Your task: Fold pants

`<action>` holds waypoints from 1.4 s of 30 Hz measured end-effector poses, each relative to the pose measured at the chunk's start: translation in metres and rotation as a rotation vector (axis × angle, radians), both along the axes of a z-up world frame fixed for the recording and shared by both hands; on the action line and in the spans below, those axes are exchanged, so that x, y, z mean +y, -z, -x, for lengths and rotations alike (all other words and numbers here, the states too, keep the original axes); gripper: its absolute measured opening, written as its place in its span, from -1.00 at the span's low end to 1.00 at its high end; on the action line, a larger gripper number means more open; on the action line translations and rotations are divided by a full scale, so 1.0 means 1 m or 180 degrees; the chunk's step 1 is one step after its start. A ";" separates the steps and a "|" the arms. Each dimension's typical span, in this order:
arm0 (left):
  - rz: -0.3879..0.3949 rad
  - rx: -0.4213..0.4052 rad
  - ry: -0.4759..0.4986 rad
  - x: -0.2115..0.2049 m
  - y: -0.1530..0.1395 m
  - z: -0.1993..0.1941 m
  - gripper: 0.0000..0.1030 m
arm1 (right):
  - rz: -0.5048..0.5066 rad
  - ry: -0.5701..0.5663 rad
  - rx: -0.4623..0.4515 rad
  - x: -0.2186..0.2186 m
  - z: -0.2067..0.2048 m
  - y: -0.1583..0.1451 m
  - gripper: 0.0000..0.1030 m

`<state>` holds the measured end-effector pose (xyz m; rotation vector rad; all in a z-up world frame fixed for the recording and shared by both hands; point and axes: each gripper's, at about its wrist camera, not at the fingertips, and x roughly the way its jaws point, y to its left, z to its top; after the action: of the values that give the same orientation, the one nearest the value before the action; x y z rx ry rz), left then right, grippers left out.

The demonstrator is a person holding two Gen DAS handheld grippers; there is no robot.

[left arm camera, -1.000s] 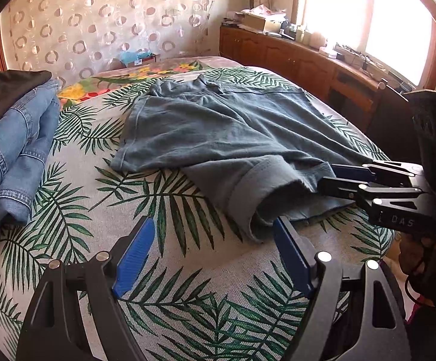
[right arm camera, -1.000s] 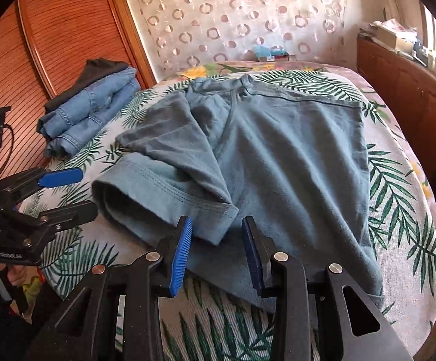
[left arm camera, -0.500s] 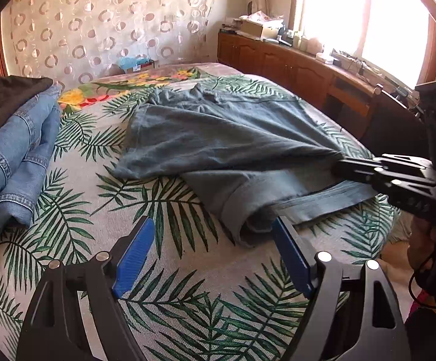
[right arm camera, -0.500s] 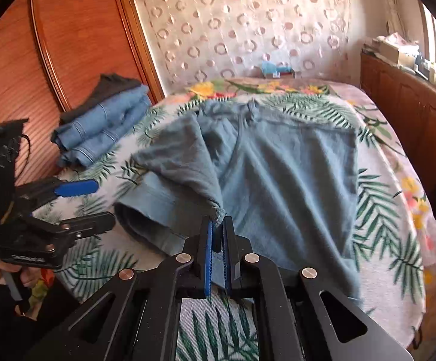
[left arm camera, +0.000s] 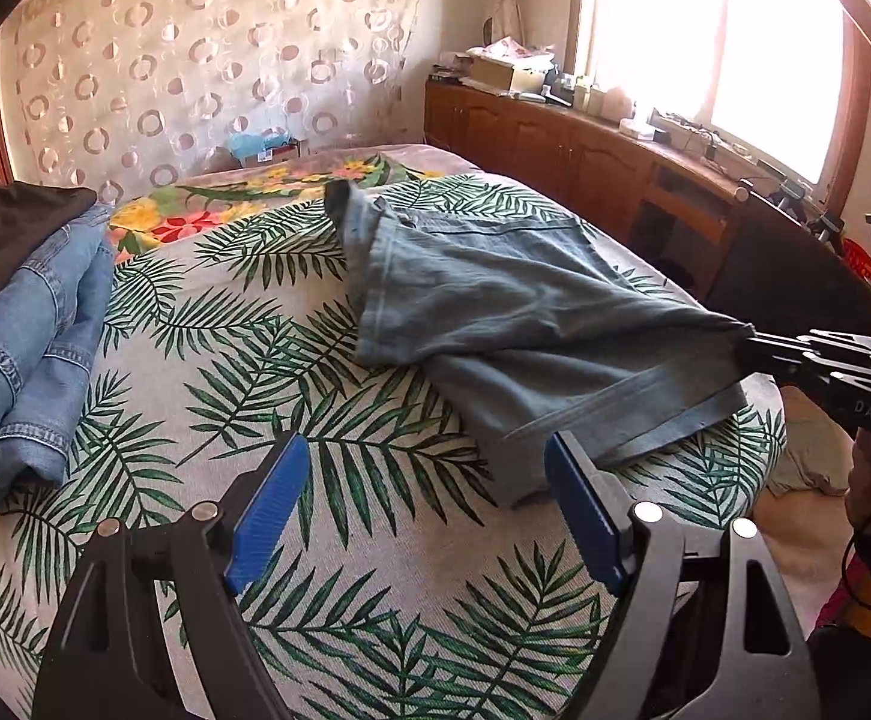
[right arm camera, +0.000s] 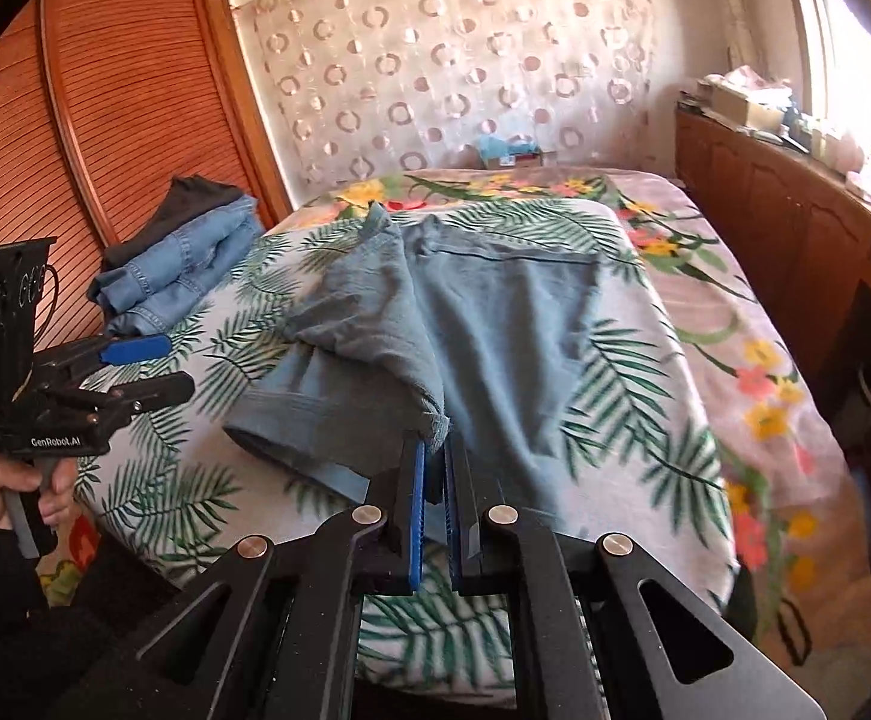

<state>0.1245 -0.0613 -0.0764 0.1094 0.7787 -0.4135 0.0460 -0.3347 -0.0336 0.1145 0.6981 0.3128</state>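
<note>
Right claw (right arm camera: 432, 480) clenched on a leg hem of the grey-blue cotton pants (right arm camera: 495, 324).
The pants lie on the palm-leaf-print bed (left arm camera: 327, 396); left claw (left arm camera: 417, 504) stands released, holding nothing, above the bedspread.

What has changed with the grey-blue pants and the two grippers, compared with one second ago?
The right gripper closed on the hem of one leg of the grey-blue pants and drew that leg over the other, toward the right side of the bed. The left gripper stayed open and holds nothing. The pile of folded jeans did not move.
</note>
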 end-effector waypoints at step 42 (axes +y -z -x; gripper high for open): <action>-0.0120 0.0044 -0.0055 -0.005 0.013 -0.024 0.58 | 0.0023 0.0101 0.0021 -0.003 -0.010 -0.020 -0.60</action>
<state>0.1483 -0.0667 -0.0893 0.1350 0.8009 -0.3837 0.0563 -0.3380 -0.0132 0.1196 0.7032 0.2795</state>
